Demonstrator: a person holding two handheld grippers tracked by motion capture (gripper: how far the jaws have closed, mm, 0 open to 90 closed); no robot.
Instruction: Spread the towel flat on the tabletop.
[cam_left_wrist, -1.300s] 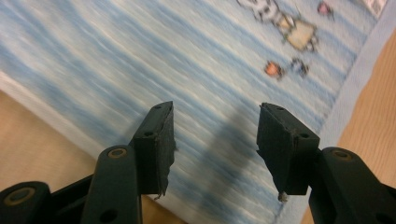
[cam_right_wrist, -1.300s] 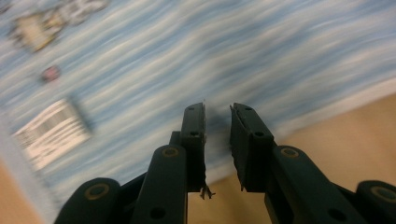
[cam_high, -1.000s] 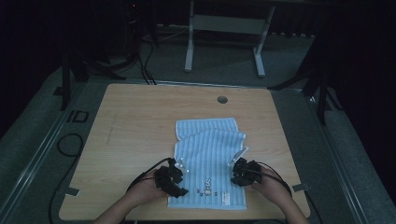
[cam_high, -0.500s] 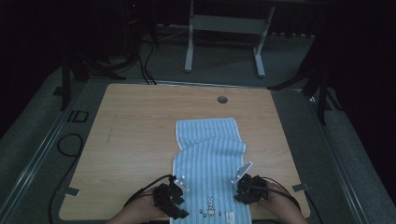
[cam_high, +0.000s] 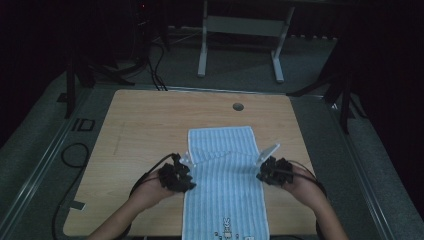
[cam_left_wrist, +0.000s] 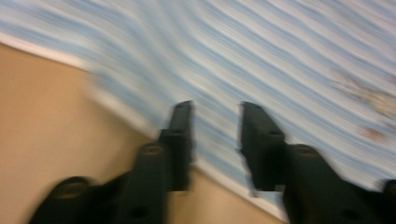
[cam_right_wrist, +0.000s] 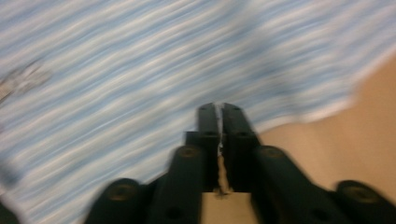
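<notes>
As grippers (cam_high: 187, 167) flank towel (cam_high: 225, 180), R jaws together.

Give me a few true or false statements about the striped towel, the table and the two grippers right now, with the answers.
1. The towel is striped blue and white. True.
2. The towel hangs off the table's far edge. False: it reaches the near edge of the table.
3. The right gripper has its jaws together. True.
4. The left gripper clamps the towel. False: its jaws stand apart above the towel's edge.
5. A mug stands on the towel. False: none there.
</notes>
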